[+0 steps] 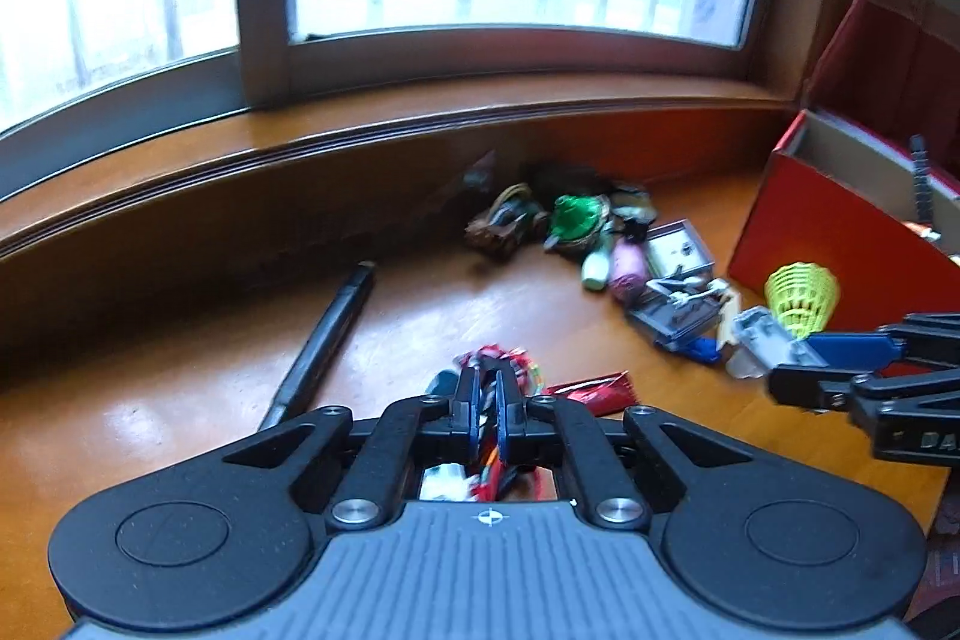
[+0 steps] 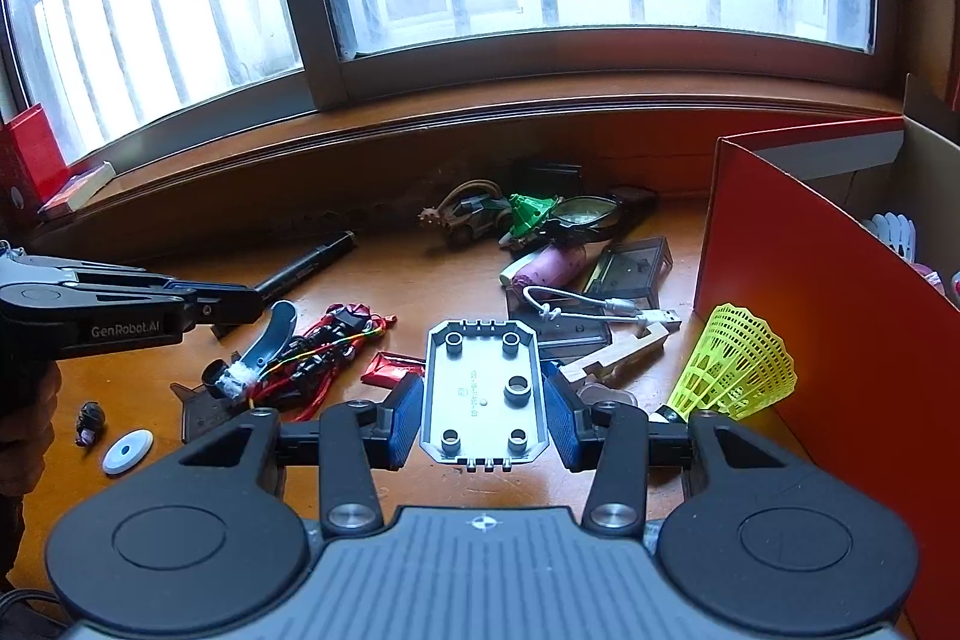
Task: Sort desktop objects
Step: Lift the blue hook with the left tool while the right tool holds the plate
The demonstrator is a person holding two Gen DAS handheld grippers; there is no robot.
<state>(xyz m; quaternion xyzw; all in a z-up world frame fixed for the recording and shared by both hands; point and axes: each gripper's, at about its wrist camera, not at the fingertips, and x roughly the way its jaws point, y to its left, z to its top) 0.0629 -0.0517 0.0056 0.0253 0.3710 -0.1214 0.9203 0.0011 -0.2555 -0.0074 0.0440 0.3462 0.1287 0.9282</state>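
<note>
Plate (image 2: 485,394) of grey plastic sits clamped between your right claw (image 2: 485,415) pads, lifted above the counter (image 2: 420,280) just left of the red box (image 2: 798,280). Carry it level over the wall and past the yellow shuttlecock (image 2: 735,370) before releasing. Your left claw (image 1: 487,382) is clenched nearly closed over the red cord bundle (image 2: 336,346); whether it grips any, I cannot tell.

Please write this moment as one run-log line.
left gripper: shut on red cords | right gripper: shut on grey plate | red box: right of shuttlecock
</note>
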